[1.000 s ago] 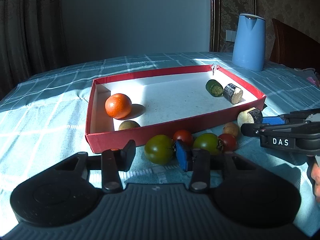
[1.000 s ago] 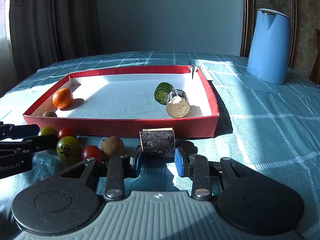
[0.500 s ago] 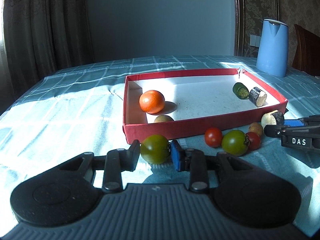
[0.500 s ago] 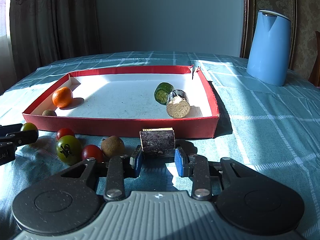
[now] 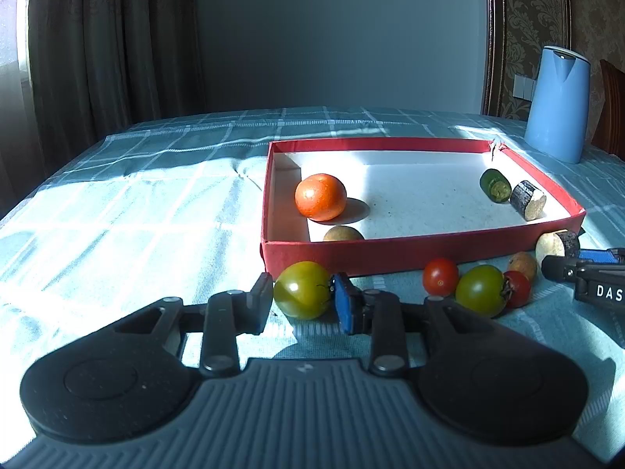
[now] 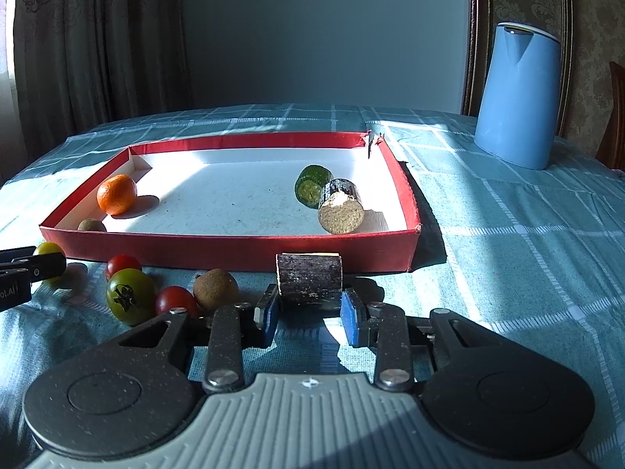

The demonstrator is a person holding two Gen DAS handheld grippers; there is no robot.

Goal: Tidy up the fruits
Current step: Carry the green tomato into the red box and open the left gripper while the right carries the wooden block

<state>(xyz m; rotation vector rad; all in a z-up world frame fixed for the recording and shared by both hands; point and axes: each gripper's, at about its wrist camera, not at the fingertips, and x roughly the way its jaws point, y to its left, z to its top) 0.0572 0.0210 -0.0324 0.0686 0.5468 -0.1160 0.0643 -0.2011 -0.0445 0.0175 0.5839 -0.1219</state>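
Left gripper [image 5: 302,297]: my pads clench the green tomato [image 5: 302,290] just in front of the red tray's [image 5: 390,252] near left corner.
Right gripper [image 6: 310,310]: I grip the dark cut log piece [image 6: 309,279] against the tray's front wall.
In tray: orange [image 5: 320,196], small brown fruit [image 5: 343,233], green slice [image 5: 495,184], another log piece [image 5: 527,205].
On cloth between my grippers: two red tomatoes, another green tomato [image 6: 131,295], brown fruit [image 6: 215,288].
Beyond: blue jug [image 6: 517,95].

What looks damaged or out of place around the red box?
The red box is torn at its far right corner, where a ragged flap sticks up. Otherwise, several tomatoes lie loose on the tablecloth outside it.
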